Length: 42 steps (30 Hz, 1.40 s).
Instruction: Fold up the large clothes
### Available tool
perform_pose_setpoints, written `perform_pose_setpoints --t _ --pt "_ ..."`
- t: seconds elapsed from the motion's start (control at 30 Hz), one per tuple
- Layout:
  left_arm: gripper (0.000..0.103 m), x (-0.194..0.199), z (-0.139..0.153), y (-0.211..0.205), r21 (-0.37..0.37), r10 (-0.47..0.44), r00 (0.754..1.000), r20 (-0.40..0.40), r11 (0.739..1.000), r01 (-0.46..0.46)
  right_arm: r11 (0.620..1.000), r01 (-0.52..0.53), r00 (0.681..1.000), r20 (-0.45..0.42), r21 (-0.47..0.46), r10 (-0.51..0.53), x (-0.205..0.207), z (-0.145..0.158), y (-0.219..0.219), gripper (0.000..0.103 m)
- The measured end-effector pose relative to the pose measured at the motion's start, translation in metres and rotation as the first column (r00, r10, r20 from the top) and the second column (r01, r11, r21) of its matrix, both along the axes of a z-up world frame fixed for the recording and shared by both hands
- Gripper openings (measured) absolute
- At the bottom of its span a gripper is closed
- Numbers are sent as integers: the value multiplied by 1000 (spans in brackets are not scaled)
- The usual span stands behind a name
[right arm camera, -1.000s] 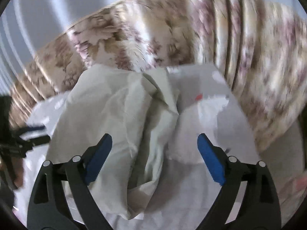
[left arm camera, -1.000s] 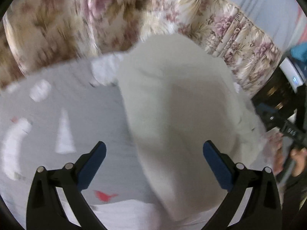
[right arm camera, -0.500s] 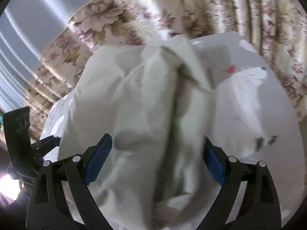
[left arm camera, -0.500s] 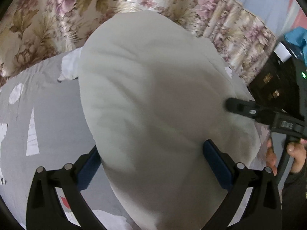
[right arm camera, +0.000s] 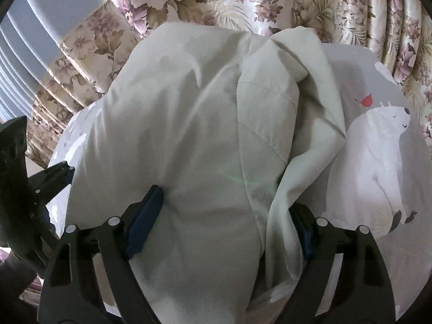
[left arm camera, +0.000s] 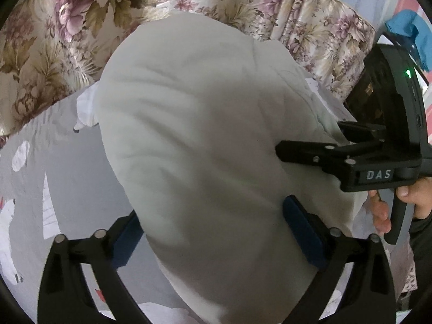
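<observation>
A large cream-white quilted cloth (left arm camera: 199, 140) lies bunched in a thick mound on the grey bed sheet (left arm camera: 54, 145). My left gripper (left arm camera: 216, 237) is open, its blue pads on either side of the near end of the mound. My right gripper (right arm camera: 224, 224) is also open and straddles the cloth (right arm camera: 205, 124) from the other side; its right pad is partly hidden under a fold. The right gripper also shows in the left wrist view (left arm camera: 280, 152), its finger pressed against the cloth's right side.
Flowered curtains (left arm camera: 54, 27) hang close behind the bed. The sheet carries a polar bear print (right arm camera: 383, 167) to the right of the cloth. A hand (left arm camera: 405, 202) holds the right gripper's handle. A blue cloth (left arm camera: 407, 32) hangs at far right.
Both grippers have moved forward onto the cloth, so the mound now fills the space between each pair of fingers. The right gripper has come closer to the left.
</observation>
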<state>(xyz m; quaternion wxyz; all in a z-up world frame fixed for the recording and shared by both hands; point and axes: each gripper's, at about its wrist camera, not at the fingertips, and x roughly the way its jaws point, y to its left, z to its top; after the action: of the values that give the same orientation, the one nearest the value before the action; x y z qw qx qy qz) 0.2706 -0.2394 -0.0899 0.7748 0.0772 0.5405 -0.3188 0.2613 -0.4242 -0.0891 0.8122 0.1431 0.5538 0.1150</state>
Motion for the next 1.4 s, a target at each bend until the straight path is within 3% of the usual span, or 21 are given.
perform_pose_setpoints --t 0.13,0.2,0.67,1.03,1.1,1.2,1.27,1.4 --pt "76 -3 8 1 22 -6 999 44 1000 5 1000 2 1000 10 -14 -2 0 3 7 69" --pt "73 0 9 4 13 1 999 41 1000 -2 1000 7 999 31 -17 -7 -4 5 5 60" --pt "61 -4 17 6 23 3 997 80 1000 -5 998 39 993 114 -50 -34 -17 14 15 46" --pt "37 -3 50 23 -37 13 994 107 999 -9 999 46 980 193 -2 -45 -26 46 34 37" --pt "37 -3 53 24 -41 6 994 107 999 -1 999 40 976 214 17 -42 -29 55 37 36" --pt "41 0 45 25 -36 -3 998 70 999 5 999 37 987 159 -7 -36 -22 50 37 37" --pt "50 2 38 24 -24 3 999 44 1000 -1 999 41 991 125 -30 -37 -18 44 36 41" --pt "74 -3 20 23 15 -5 1000 10 1000 4 995 14 999 49 -102 -9 -12 31 34 62"
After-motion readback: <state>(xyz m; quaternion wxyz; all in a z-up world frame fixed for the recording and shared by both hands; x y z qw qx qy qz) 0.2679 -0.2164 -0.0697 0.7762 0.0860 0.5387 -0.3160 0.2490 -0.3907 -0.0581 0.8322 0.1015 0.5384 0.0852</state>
